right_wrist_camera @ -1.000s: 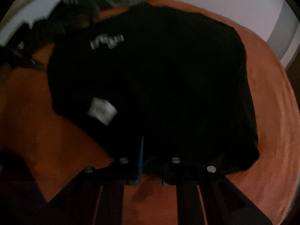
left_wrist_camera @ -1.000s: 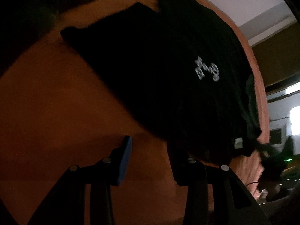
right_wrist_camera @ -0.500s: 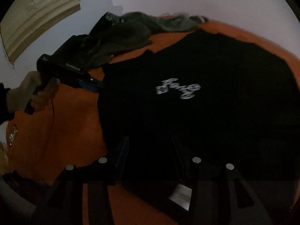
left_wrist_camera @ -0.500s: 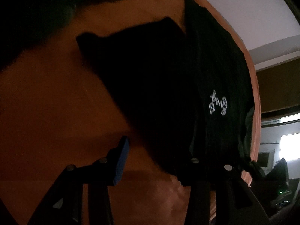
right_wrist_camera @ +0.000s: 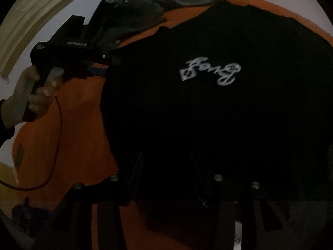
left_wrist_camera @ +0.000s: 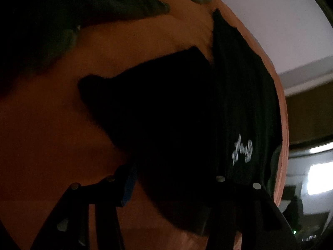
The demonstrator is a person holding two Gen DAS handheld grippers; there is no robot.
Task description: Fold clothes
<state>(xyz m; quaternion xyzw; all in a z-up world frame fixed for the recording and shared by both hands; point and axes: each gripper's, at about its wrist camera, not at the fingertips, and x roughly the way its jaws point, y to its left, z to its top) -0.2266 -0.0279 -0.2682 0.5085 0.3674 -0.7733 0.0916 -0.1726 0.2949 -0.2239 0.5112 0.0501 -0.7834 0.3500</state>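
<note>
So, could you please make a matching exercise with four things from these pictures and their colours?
Things:
1. T-shirt
2. bed cover
3. print on the T-shirt
4. cable

Colours:
A. orange
B. red
C. black
D. white

Pairs: 1-C, 2-A, 3-D, 4-B
</note>
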